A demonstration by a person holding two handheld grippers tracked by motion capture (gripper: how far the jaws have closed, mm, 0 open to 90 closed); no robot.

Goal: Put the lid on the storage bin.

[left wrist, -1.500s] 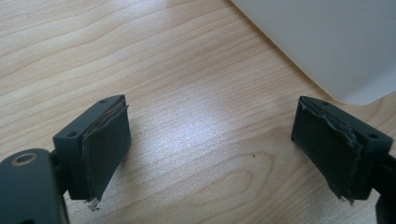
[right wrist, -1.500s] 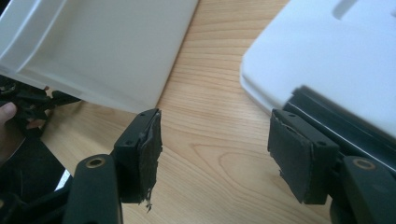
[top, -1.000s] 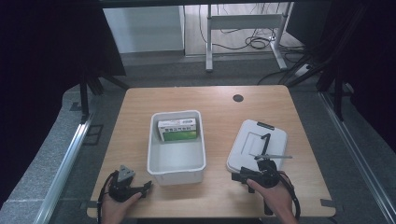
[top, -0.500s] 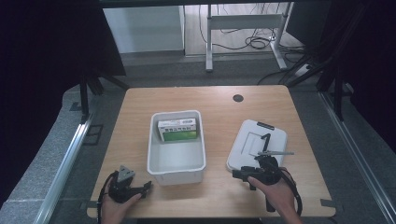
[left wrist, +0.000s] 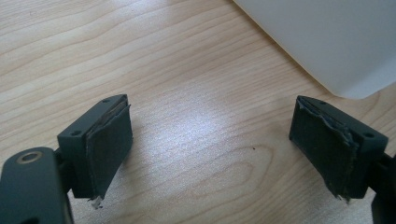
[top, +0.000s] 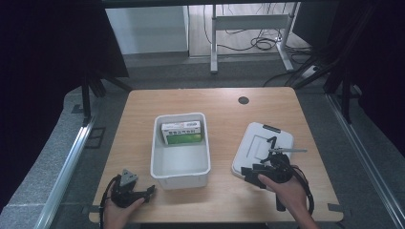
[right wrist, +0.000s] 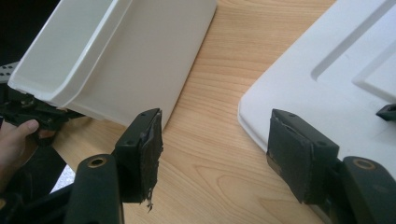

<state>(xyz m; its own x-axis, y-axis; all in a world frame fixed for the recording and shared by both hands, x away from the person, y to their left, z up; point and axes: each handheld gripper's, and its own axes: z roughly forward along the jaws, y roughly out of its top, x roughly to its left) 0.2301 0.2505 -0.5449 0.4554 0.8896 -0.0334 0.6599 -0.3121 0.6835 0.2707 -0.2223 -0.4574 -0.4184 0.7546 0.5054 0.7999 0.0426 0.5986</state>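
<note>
The green box's (top: 181,133) print is too small to read.

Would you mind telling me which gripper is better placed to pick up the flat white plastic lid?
The right gripper. Its open jaws sit at the near edge of the flat white plastic lid, while the left gripper rests beyond the white plastic bin, near the table's left corner.

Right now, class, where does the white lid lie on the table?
In the high view, the white lid lies flat on the table's right side, beside the white bin, with the right gripper at its near edge.
</note>
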